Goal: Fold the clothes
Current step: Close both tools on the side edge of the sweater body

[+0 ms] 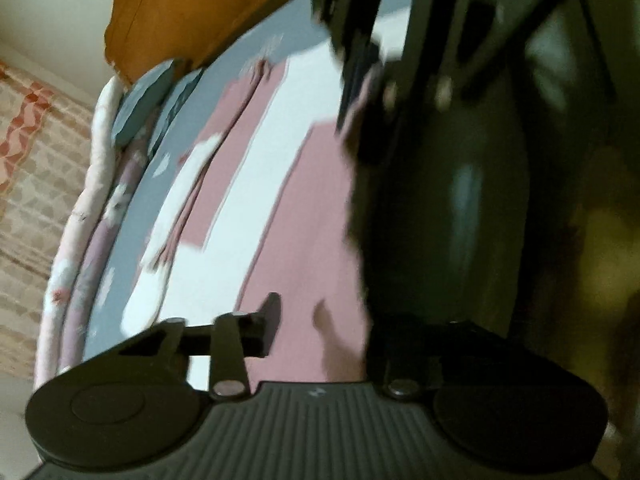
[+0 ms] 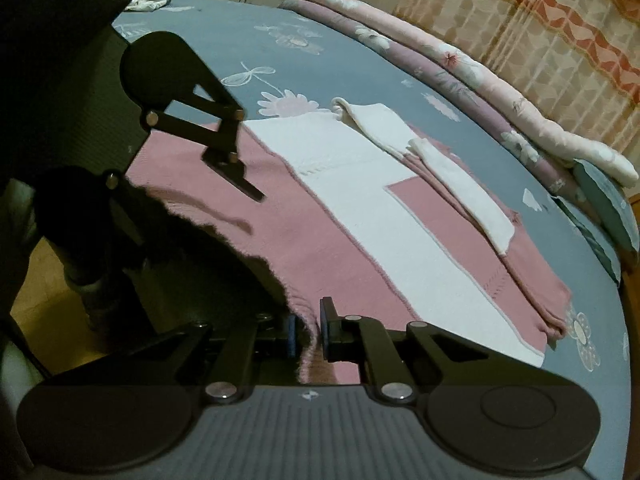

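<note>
Spread flat on the grey-blue floral bedsheet [image 2: 224, 28] lies a soft, floppy pink-and-white sweater [image 2: 352, 208], best held by its hem, where the right gripper [image 2: 308, 334] pinches it at 6 o'clock, while the left gripper [image 2: 236, 180] hovers spread at 10 o'clock.

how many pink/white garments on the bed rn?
1. A pink-and-white sweater lies spread flat on the blue floral bedsheet, one sleeve folded across it. The right gripper pinches its near hem. More could be hidden behind the dark foreground.
</note>
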### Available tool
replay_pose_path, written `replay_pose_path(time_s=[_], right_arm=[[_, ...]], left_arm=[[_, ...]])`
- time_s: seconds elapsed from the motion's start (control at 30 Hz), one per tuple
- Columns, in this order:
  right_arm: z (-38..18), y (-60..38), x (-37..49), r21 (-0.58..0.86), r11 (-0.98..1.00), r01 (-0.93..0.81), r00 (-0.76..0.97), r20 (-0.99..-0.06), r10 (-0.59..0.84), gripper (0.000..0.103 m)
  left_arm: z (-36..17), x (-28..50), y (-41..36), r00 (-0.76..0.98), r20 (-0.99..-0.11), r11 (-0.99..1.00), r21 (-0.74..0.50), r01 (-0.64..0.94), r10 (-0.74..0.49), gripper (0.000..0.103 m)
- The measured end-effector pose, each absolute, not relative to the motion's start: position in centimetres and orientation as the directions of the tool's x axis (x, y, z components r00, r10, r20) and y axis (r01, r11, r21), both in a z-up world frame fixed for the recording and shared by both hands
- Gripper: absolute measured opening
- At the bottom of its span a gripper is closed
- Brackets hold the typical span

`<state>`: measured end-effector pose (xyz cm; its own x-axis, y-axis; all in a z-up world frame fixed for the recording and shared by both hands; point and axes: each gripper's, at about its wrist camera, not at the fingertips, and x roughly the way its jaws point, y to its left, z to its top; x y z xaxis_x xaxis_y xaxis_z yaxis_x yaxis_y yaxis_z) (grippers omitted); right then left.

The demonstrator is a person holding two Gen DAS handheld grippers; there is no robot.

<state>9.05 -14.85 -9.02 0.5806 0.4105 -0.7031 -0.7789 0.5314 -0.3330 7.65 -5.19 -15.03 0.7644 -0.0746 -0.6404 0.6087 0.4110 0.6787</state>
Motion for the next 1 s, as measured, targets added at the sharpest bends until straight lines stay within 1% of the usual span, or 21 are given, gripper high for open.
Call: replay_pose_path(time_s=[0.03,0.1,0.13,0.17,0.23,0.3,0.43,0.5,0.6,0.67,0.83,0.9,0.93,0.97,1.0], right_arm=[[-9.0,-14.9,9.0,-0.334,0.533,-0.777,0.584,-0.7,0.411,0.013],[-9.4,-14.7,8.9,-0.356,0.535,-0.766,0.6,-0.694,0.398,0.019],[-9.7,-14.6,8.8,-0.375,0.534,-0.758,0.613,-0.69,0.385,0.024],[-10.1,-14.4,8.7,-0.394,0.533,-0.749,0.626,-0.685,0.373,0.031],[-10.8,-14.1,8.4,-0.431,0.531,-0.73,0.651,-0.675,0.347,0.037],[-11.5,-13.8,8.2,-0.468,0.527,-0.709,0.676,-0.664,0.32,0.038],[-13.0,-15.1,8.4,-0.579,0.532,-0.617,0.754,-0.629,0.189,0.038],[-13.4,-16.4,8.5,-0.611,0.531,-0.587,0.771,-0.623,0.135,0.038],[-13.5,-18.5,8.7,-0.619,0.545,-0.566,0.775,-0.624,0.097,0.04],[-13.5,-19.2,8.8,-0.639,0.547,-0.54,0.785,-0.616,0.055,0.04],[-13.1,-20.3,9.0,-0.623,0.575,-0.53,0.78,-0.625,0.042,0.04],[-12.9,-20.4,9.2,-0.614,0.58,-0.535,0.774,-0.632,0.044,0.036],[-12.8,-20.5,9.3,-0.61,0.582,-0.538,0.771,-0.636,0.046,0.029],[-12.6,-20.5,9.4,-0.598,0.589,-0.543,0.764,-0.643,0.052,0.022],[-12.4,-20.6,9.5,-0.587,0.595,-0.549,0.758,-0.65,0.058,0.019]], left_arm=[[-14.9,7.7,-4.8,0.77,-0.635,0.423,0.682,0.597,-0.063,0.019],[-14.1,8.0,-4.3,0.774,-0.63,0.477,0.662,0.578,-0.065,0.017],[-13.7,8.1,-4.1,0.778,-0.625,0.5,0.653,0.569,-0.069,0.016],[-13.3,8.2,-4.0,0.78,-0.622,0.518,0.646,0.561,-0.07,0.016],[-12.8,8.5,-3.9,0.781,-0.62,0.532,0.639,0.556,-0.071,0.016],[-12.5,8.6,-3.8,0.782,-0.618,0.538,0.635,0.554,-0.075,0.016],[-12.3,8.3,-3.5,0.783,-0.617,0.546,0.63,0.552,-0.08,0.016],[-12.4,8.5,-3.4,0.78,-0.62,0.545,0.628,0.556,-0.081,0.016],[-12.6,8.9,-3.1,0.776,-0.626,0.545,0.624,0.56,-0.08,0.018],[-12.7,9.0,-3.0,0.775,-0.627,0.545,0.626,0.558,-0.075,0.02],[-13.1,8.9,-2.5,0.777,-0.628,0.534,0.64,0.552,-0.051,0.022],[-13.3,8.8,-2.2,0.776,-0.63,0.528,0.647,0.55,-0.038,0.022],[-13.4,8.7,-2.1,0.777,-0.628,0.523,0.653,0.548,-0.029,0.022],[-13.5,8.7,-2.0,0.777,-0.629,0.515,0.659,0.548,-0.023,0.02],[-13.6,8.6,-1.9,0.776,-0.63,0.51,0.662,0.55,-0.019,0.019]])
